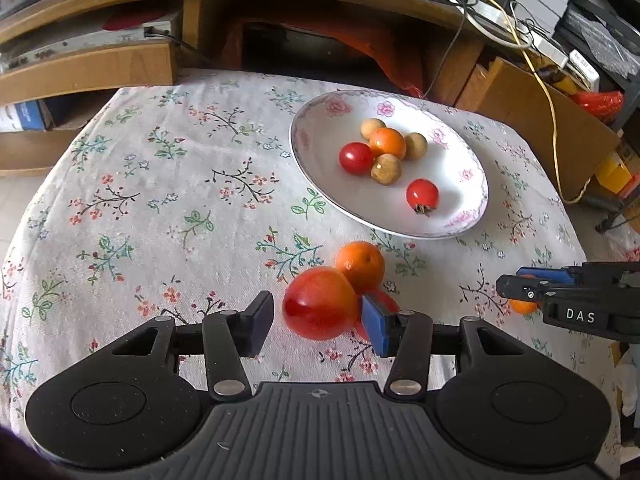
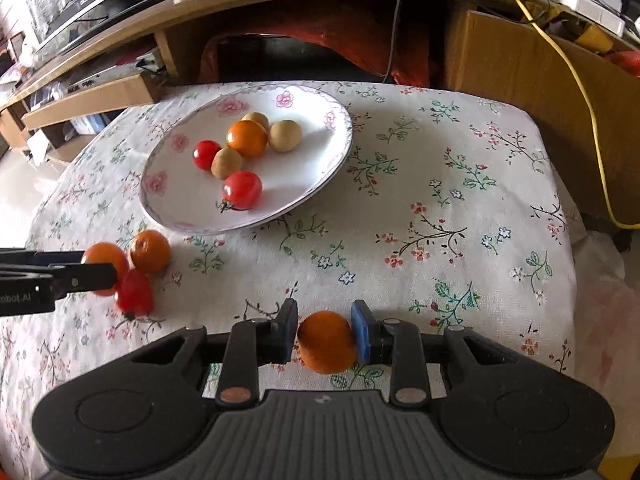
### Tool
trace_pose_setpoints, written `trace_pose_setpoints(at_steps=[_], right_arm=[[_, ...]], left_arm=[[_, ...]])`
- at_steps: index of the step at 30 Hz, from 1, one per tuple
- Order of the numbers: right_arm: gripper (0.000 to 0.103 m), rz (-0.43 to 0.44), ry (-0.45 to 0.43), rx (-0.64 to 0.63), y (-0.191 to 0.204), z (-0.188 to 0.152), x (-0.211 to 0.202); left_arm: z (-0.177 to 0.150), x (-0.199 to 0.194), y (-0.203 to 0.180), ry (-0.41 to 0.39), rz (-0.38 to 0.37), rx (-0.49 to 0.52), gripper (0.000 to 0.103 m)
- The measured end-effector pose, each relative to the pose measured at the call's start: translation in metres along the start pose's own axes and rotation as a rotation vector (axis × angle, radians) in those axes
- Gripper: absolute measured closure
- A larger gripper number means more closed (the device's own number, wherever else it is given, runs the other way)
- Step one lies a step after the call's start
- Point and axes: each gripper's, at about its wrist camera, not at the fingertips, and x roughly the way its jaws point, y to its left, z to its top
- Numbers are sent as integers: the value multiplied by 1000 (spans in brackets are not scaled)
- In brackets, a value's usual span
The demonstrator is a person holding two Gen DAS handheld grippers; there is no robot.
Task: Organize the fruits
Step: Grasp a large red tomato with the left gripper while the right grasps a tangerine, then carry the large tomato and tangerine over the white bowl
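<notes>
Right wrist view has the right claw (image 2: 325, 338) clamped on a small orange (image 2: 326, 342), with the plate (image 2: 320, 184) ahead and to its left across the table (image 2: 440, 200), while the left claw (image 1: 318, 320) sits open around a reddish fruit (image 1: 320, 304).

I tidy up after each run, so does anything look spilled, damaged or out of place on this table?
Nothing is spilled or damaged. Four fruits are off the plate: the right tool brackets an orange, and an orange-red fruit, another orange and a red tomato cluster at the left tool.
</notes>
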Motion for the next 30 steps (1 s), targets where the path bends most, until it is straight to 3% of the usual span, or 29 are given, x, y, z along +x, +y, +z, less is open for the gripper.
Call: trace_pose_setpoints(at_steps=[7, 12, 30], right_arm=[[75, 19, 3, -7, 3, -4, -4], [75, 23, 4, -6, 5, -3, -2], [77, 16, -45, -55, 24, -28, -34]], left_arm=[[3, 6, 3, -7, 17, -12, 46], [5, 18, 7, 20, 28, -31, 53], [-31, -13, -15, 43, 32, 49, 54]])
